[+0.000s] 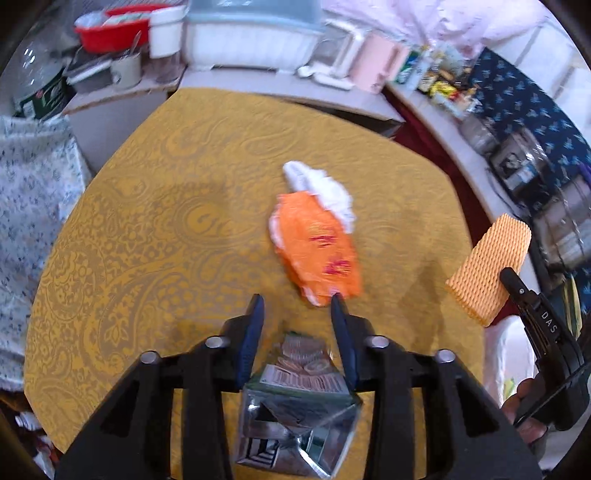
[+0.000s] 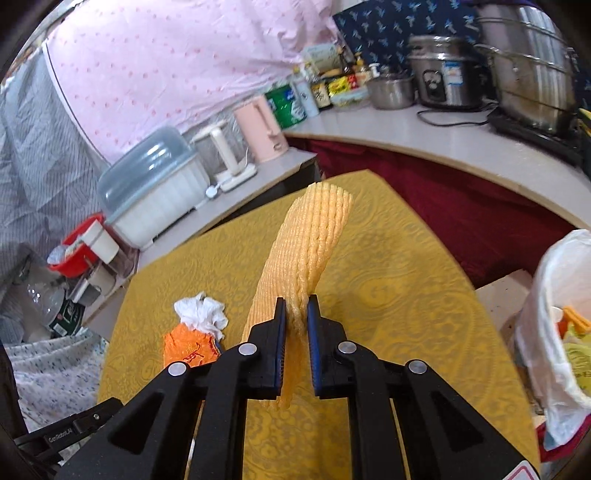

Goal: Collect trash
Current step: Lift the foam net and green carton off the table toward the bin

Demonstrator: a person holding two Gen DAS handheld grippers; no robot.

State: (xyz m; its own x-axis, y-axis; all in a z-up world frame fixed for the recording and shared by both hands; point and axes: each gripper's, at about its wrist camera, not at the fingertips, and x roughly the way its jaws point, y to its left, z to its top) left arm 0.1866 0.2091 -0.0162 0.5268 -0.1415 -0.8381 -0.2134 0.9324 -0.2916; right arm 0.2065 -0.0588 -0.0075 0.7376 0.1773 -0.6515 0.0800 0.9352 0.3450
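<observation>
A crushed silvery carton point(image 1: 295, 402) with a printed brown top sits between the fingers of my left gripper point(image 1: 297, 299), which is shut on it above the yellow tablecloth point(image 1: 147, 221). Just beyond its fingertips an orange wrapper point(image 1: 317, 243) lies on the cloth with a crumpled white tissue point(image 1: 325, 188) at its far end. My right gripper point(image 2: 295, 299) is shut on a yellow foam net sleeve point(image 2: 310, 243), held up off the table. The same foam net sleeve point(image 1: 487, 266) shows at the right of the left wrist view. The orange wrapper point(image 2: 188, 347) and tissue point(image 2: 203, 314) lie to its left.
A white bag point(image 2: 554, 295) with trash inside stands at the table's right edge. Behind the table, a counter point(image 2: 424, 129) carries a lidded dish box point(image 2: 151, 184), a pink kettle point(image 2: 262, 129), a rice cooker point(image 2: 443, 74) and steel pots. A red basin point(image 1: 110, 33) sits far left.
</observation>
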